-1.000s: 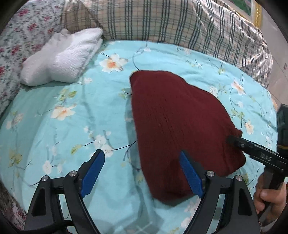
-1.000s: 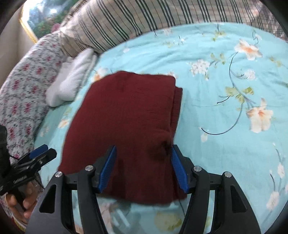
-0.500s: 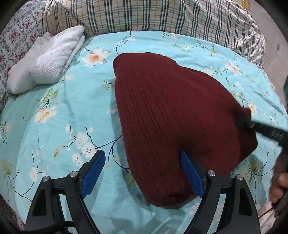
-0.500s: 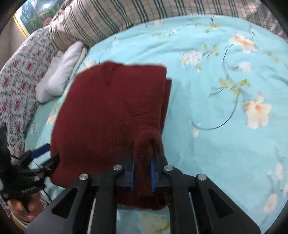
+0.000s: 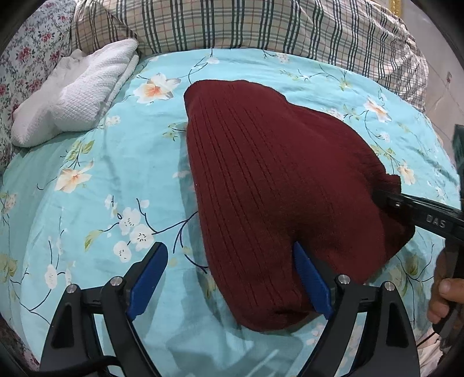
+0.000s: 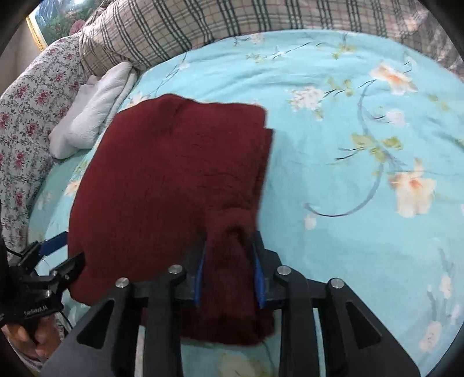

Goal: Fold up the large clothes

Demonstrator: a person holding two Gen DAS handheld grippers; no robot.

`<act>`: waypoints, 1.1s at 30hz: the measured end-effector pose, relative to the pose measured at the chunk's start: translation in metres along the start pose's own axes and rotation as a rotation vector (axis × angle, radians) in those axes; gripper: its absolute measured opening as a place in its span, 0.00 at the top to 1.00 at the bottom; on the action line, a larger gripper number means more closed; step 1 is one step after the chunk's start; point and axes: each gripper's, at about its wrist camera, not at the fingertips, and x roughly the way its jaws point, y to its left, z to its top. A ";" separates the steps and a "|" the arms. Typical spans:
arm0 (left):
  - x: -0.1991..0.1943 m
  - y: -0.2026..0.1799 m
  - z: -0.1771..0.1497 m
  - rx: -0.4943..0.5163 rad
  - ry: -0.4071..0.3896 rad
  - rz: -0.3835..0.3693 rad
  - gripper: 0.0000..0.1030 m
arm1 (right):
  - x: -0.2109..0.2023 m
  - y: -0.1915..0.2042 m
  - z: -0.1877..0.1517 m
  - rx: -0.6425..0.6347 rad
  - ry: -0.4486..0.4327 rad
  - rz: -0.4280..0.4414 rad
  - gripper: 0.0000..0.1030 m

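Observation:
A dark red knit sweater (image 5: 275,179) (image 6: 174,179) lies folded flat on the teal floral bed sheet (image 5: 101,174). My left gripper (image 5: 229,278) is open wide and low over the sweater's near left corner. One blue pad is over the sheet, and the other rests against the knit. My right gripper (image 6: 229,261) sits at the sweater's near right edge. Its jaws are opening, with a raised bunch of the knit between the pads. One right finger (image 5: 420,214) reaches onto the cloth in the left wrist view. The left gripper (image 6: 65,253) shows at the sweater's left edge.
A folded white cloth (image 5: 78,95) (image 6: 92,116) lies at the back left beside a floral pillow (image 5: 26,58). A plaid pillow (image 5: 246,26) (image 6: 188,26) lines the back. Bare sheet (image 6: 362,130) stretches right of the sweater. A hand (image 5: 443,293) holds the right gripper's handle.
The right jaws pinched a fold at the sweater's edge, then spread part way apart around it. The left gripper sank closer to the sweater, still wide open.

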 end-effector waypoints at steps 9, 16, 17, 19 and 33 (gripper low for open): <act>-0.032 -0.001 -0.014 -0.001 -0.033 0.042 0.14 | -0.039 -0.005 -0.019 -0.015 -0.027 -0.066 0.61; -0.053 -0.001 -0.038 0.014 -0.012 0.057 0.12 | -0.067 0.003 -0.042 -0.049 -0.037 -0.050 0.47; -0.054 -0.002 -0.042 0.018 -0.007 0.059 0.12 | -0.070 0.004 -0.046 -0.055 -0.037 -0.049 0.46; -0.055 -0.003 -0.051 0.021 0.007 0.061 0.12 | -0.074 0.007 -0.052 -0.066 -0.037 -0.047 0.46; -0.065 -0.001 -0.062 0.033 0.011 0.083 0.12 | -0.079 0.012 -0.068 -0.059 -0.037 -0.023 0.44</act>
